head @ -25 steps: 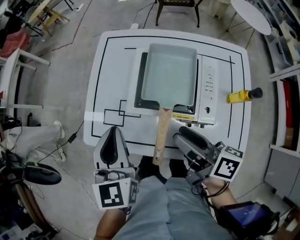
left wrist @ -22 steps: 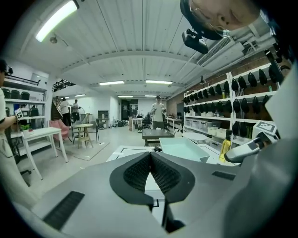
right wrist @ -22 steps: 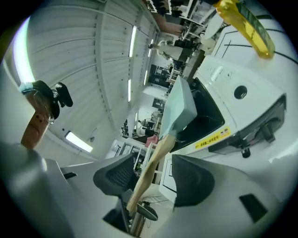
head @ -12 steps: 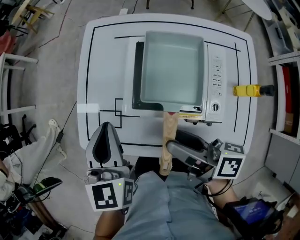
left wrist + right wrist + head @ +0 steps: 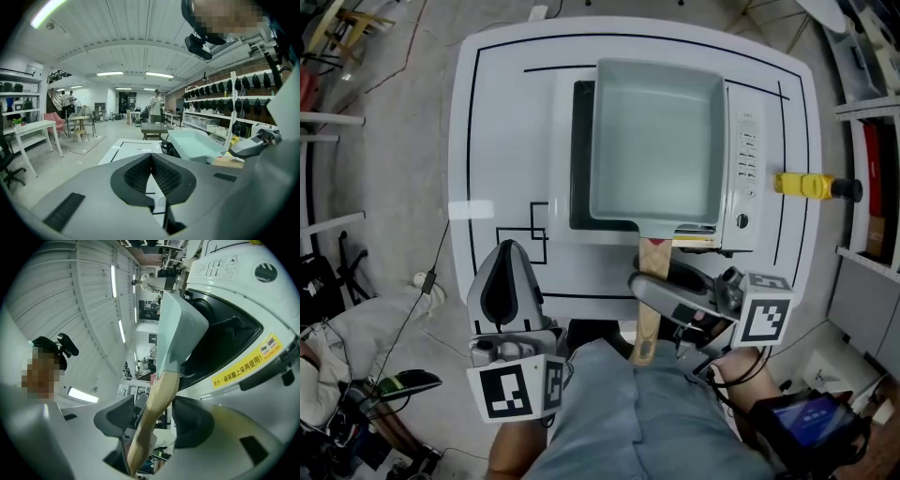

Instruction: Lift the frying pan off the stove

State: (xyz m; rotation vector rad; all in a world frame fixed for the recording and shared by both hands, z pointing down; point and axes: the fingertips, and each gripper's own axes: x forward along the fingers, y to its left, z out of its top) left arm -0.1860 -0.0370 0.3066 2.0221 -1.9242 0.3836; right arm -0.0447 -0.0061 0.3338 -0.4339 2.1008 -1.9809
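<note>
From the head view, the pale-green rectangular frying pan [image 5: 656, 141] sits on the white countertop stove [image 5: 741, 141], its tan wooden handle [image 5: 645, 337] jutting outward for reach. In the left gripper view, the grey left gripper [image 5: 151, 157] is clenched on nothing, idle. In the right gripper view, the grey right gripper [image 5: 154, 420] has its 2 jaws apart, straddling the handle, likely readying a clamp.

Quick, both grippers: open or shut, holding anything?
Left gripper: shut, empty.
Right gripper: open, jaws either side of the frying pan handle, not clamped.
</note>
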